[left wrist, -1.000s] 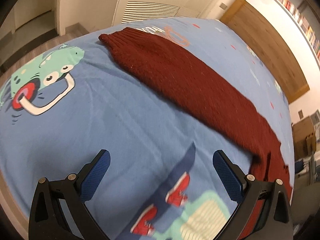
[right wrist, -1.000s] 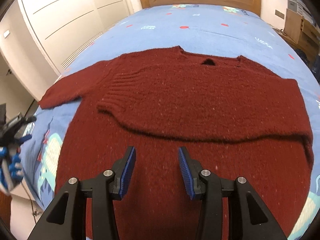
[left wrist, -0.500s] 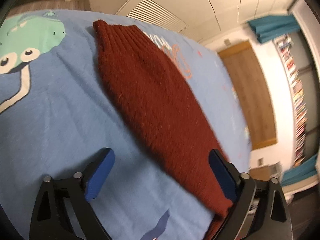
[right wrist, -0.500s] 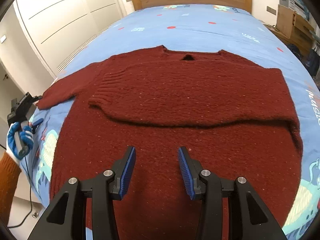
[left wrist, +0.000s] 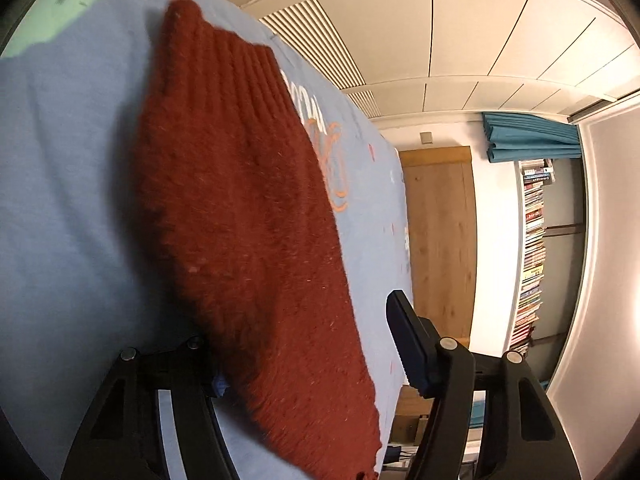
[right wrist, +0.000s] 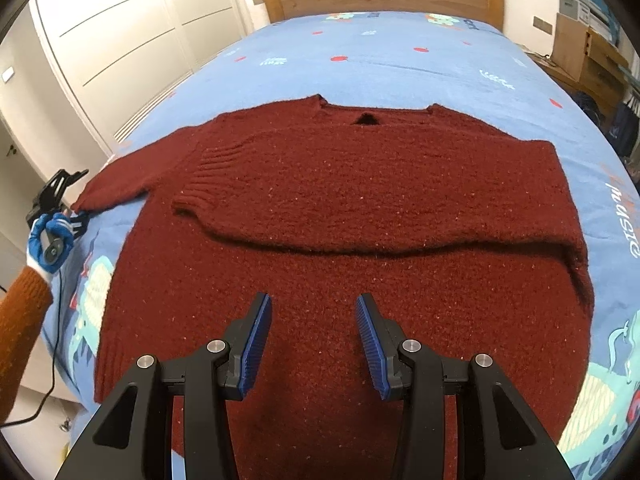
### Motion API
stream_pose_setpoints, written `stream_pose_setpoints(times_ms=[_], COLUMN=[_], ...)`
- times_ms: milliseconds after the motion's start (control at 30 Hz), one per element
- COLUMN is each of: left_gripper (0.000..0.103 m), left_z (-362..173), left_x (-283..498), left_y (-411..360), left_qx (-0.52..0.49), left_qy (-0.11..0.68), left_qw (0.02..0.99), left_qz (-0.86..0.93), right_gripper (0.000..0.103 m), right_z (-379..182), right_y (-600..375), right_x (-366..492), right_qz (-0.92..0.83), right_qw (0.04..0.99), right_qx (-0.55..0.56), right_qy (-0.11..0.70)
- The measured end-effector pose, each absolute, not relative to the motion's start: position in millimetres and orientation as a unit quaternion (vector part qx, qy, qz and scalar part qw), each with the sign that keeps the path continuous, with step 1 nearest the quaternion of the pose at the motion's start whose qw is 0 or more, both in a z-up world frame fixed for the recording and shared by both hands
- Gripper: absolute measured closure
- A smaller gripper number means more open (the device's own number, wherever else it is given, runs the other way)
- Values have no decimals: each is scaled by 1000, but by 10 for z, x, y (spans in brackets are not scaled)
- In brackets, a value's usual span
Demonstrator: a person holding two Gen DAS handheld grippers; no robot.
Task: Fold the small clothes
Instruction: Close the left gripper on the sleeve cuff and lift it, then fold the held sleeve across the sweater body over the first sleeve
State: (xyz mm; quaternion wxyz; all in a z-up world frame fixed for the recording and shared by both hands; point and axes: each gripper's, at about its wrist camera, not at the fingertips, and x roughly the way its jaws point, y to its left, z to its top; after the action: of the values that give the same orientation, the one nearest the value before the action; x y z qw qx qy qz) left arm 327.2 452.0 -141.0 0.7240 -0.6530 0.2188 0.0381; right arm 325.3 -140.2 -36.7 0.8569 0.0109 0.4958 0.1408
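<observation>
Sweater [right wrist: 360, 208] lay flat on the bed [right wrist: 400, 52], one sleeve [right wrist: 400, 224] already folded across. Left gripper [left wrist: 312, 344] was closing around the other sleeve [left wrist: 240, 200], not yet pinched; right gripper [right wrist: 314, 340] hovered open, empty.

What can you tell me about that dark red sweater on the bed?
The sweater is a fuzzy, dark red knit with ribbed cuffs. It lies flat on the blue bedspread, neckline toward the headboard. One sleeve is folded across its chest; the other sleeve stretches out sideways, its cuff end between the jaws of the left hand-held gripper.
</observation>
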Motion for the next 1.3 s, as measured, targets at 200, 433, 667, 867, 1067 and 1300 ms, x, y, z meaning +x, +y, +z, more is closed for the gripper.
stream_pose_setpoints(times_ms=[200,433,667,867,1067,1300], left_gripper=[93,99,99,99,99,99], left_z=[-1400,-1168,-776,-390,8,258], left_x=[3377,3423,3565,3782,4069,4273], left_y=[4612,4474,4134,3660,2989,2095], left_qx=[-659,-650,-643,-649,-639,-612], left_qy=[225,221,214,206,223,261], left_qw=[716,726,735,730,726,724], left_qz=[51,43,-1,-59,-121,-183], right_gripper=[57,57,57,57,57,57], right_z=[-323,-278,-160,8,118,216], right_y=[-1418,-1528,-1714,-1886,-2091,-2367], right_x=[3264,3196,3097,2952,2758,2536], right_qz=[142,134,123,116,106,93], right_qw=[859,863,871,881,888,896], right_qx=[10,11,32,45,56,71], right_qy=[491,486,474,456,443,429])
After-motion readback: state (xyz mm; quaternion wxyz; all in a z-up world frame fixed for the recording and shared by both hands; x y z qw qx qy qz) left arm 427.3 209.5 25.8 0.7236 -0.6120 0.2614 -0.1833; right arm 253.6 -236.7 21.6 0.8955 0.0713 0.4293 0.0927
